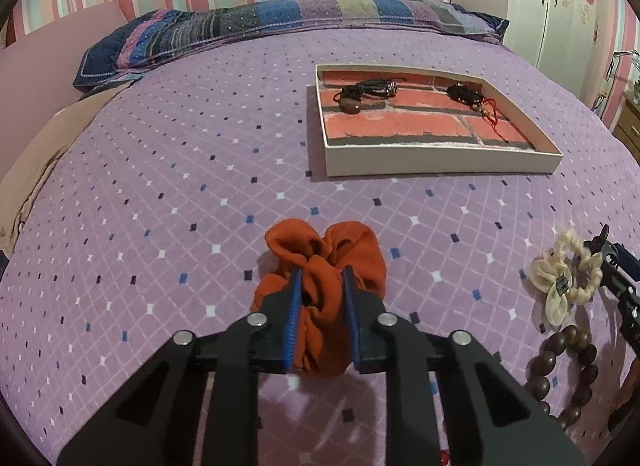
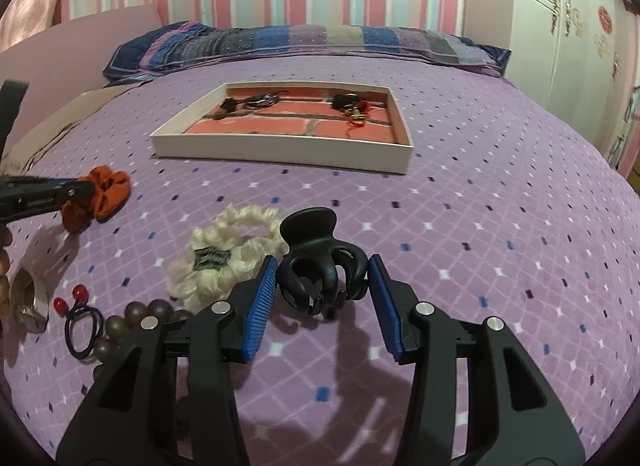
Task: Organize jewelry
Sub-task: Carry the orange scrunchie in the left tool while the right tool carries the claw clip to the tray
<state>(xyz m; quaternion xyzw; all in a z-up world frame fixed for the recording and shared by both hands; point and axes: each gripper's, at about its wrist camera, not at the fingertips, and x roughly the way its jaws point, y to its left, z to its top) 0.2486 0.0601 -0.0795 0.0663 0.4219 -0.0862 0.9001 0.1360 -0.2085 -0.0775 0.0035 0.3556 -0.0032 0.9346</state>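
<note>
An orange scrunchie (image 1: pixel 320 258) lies on the purple bedspread, and my left gripper (image 1: pixel 322 270) is shut on its near folds, both blue pads pressing into the cloth. From the right wrist view the left gripper (image 2: pixel 48 189) comes in from the left onto the same orange scrunchie (image 2: pixel 104 193). My right gripper (image 2: pixel 323 259) straddles a black hair claw (image 2: pixel 320 266), its pad tips touching the claw's two sides. A shallow white tray (image 1: pixel 440 165) with a brick-pattern floor holds dark corded pendants (image 1: pixel 368 89) and a black charm with red cord (image 1: pixel 476 101).
A cream knitted scrunchie (image 2: pixel 224 262), a brown wooden bead bracelet (image 2: pixel 132 318), a black hair tie with red beads (image 2: pixel 80 326) and a silver metal piece (image 2: pixel 28 298) lie left of the right gripper. A striped pillow (image 1: pixel 280 25) lies beyond the tray (image 2: pixel 280 153). A white wardrobe (image 2: pixel 560 25) stands at the right.
</note>
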